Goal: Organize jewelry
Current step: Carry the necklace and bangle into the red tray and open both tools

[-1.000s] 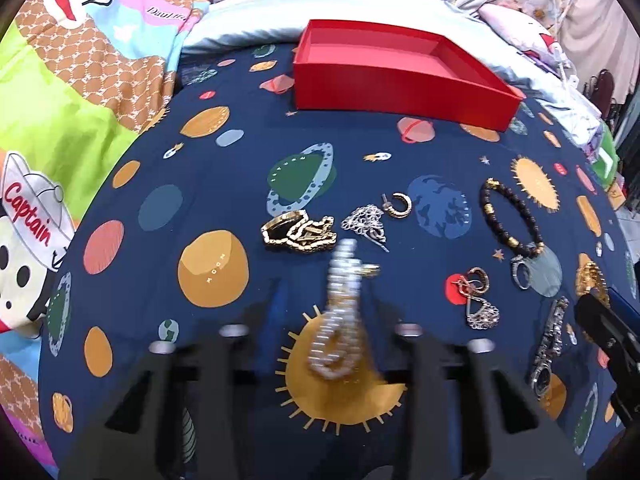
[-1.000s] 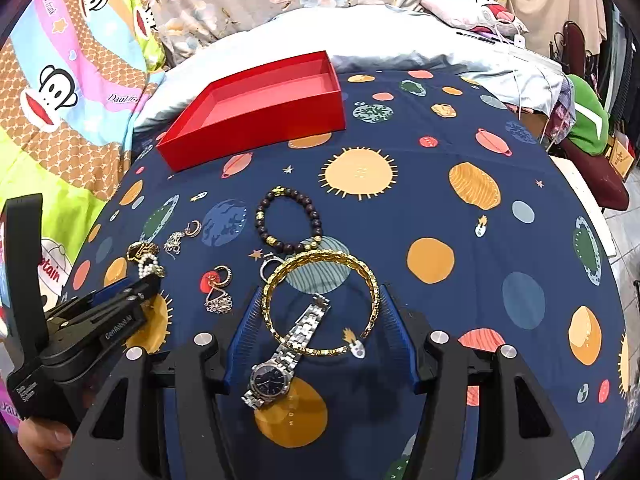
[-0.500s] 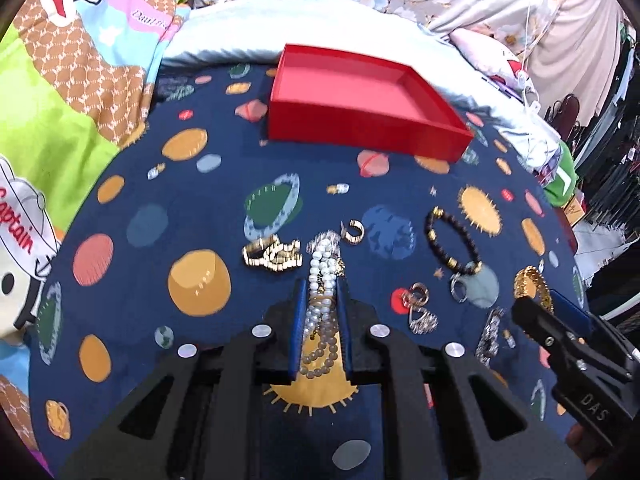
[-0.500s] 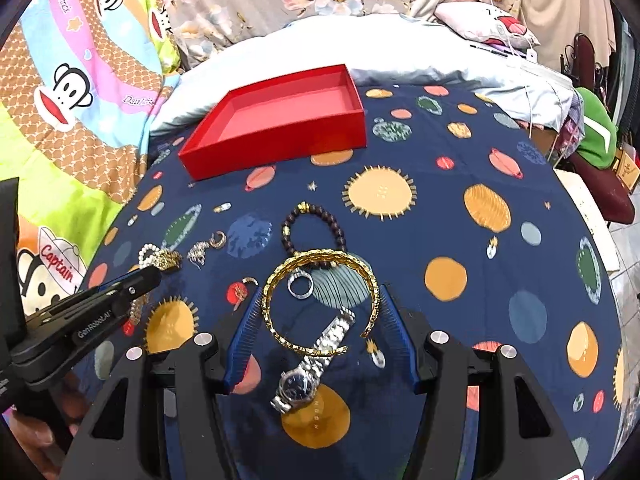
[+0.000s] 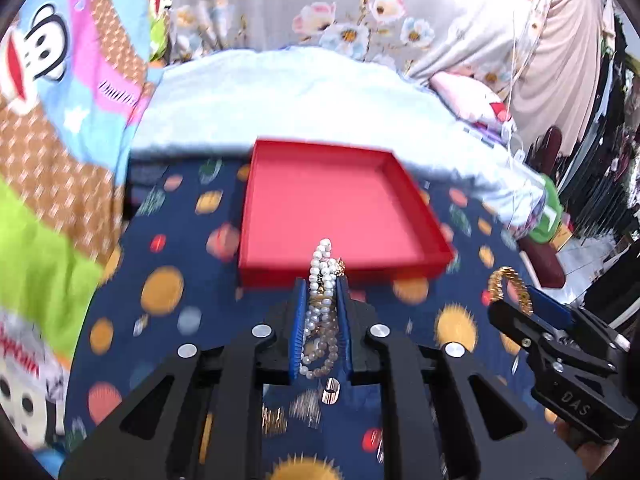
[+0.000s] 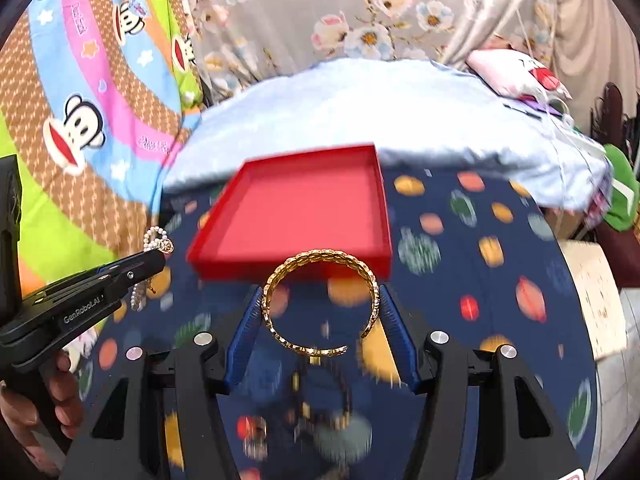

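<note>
My left gripper [image 5: 322, 292] is shut on a white pearl bracelet [image 5: 322, 276], lifted above the bedspread just short of the red tray [image 5: 340, 268]. The bracelet's loose end dangles between the blue pads. My right gripper [image 6: 320, 292] is shut on a wide gold bangle [image 6: 320, 258], held flat across its blue pads in front of the red tray [image 6: 288, 268]. The tray looks bare inside in both views. From the right wrist view, the left gripper [image 6: 158, 256] shows at the left with the pearl bracelet [image 6: 156, 236] hanging from it. The right gripper [image 5: 516, 300] with the gold bangle [image 5: 508, 280] shows at the left view's right.
A navy bedspread with planets [image 6: 480, 280] lies under both grippers. Blurred jewelry pieces [image 6: 320, 400] lie on it below the right gripper; a small ring [image 5: 330, 390] lies below the left. A pale blue pillow [image 5: 300, 96] sits behind the tray. A hand [image 6: 36, 412] holds the left gripper's handle.
The left gripper closed on the pearl bracelet and lifted it off the bedspread toward the tray. The right gripper rose with the gold bangle, leaving the watch and beads behind.
</note>
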### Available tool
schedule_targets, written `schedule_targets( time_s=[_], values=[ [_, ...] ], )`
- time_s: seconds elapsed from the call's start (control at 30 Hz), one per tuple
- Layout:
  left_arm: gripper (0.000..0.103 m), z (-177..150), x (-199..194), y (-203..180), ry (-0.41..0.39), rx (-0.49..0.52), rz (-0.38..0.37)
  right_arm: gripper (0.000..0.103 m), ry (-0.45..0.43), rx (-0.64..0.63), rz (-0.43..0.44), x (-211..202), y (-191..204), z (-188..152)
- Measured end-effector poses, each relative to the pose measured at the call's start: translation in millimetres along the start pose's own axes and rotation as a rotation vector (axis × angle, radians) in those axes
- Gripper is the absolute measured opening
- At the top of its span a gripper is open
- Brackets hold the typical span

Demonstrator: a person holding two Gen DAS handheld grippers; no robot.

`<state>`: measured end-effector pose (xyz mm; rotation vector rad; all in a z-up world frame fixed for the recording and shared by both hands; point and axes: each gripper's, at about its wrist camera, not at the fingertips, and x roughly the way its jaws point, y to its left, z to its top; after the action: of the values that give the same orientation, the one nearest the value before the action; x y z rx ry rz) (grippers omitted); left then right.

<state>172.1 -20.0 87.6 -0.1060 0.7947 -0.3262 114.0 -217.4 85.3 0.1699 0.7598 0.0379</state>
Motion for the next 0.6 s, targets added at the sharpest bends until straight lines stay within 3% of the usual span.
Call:
schedule_targets(
  time_s=[0.2,0.37,0.6],
  values=[
    [0.014,55.3,38.6,4.6,-0.036,0.023,0.017,0.057,0.005,-0.018,0.02,56.1,-5.3,63.8],
    [0.014,92.8,90.9,17.1,0.014,0.002,-0.01,0.057,0.057,-0.008,0.036,116.2,-12.2,107.7],
    [0.014,118.1,143.9,26.7,0.045,0.014,-0.017,0.057,0.183,0.041,0.049,198.5,-27.4,132.3]
  ],
)
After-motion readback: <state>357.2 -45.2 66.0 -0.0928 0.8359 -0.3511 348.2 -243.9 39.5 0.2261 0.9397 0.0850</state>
